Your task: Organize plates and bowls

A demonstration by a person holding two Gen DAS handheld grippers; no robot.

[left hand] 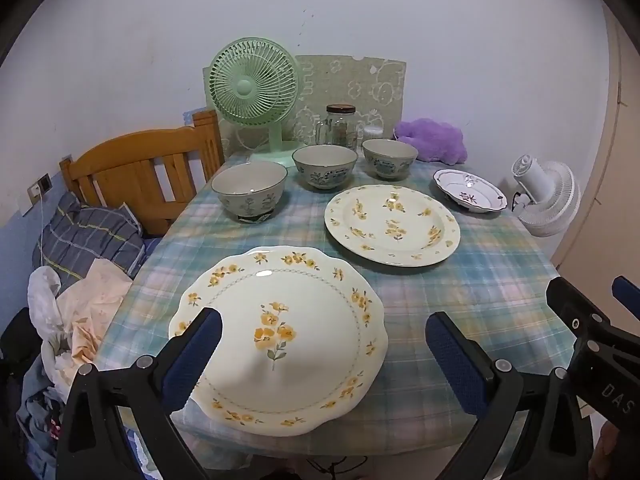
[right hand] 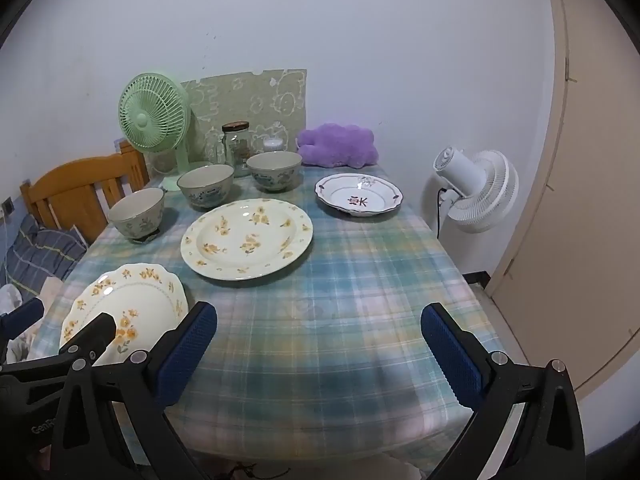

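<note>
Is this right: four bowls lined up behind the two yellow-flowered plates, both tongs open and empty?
Not quite: there are three bowls, not four, as the left wrist view shows. The rest holds: they sit behind the two yellow-flowered plates, and the left tongs and right tongs are both open and empty.

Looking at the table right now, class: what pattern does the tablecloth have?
The tablecloth is a blue-green plaid with pinkish stripes, clearest in the right wrist view.
</note>
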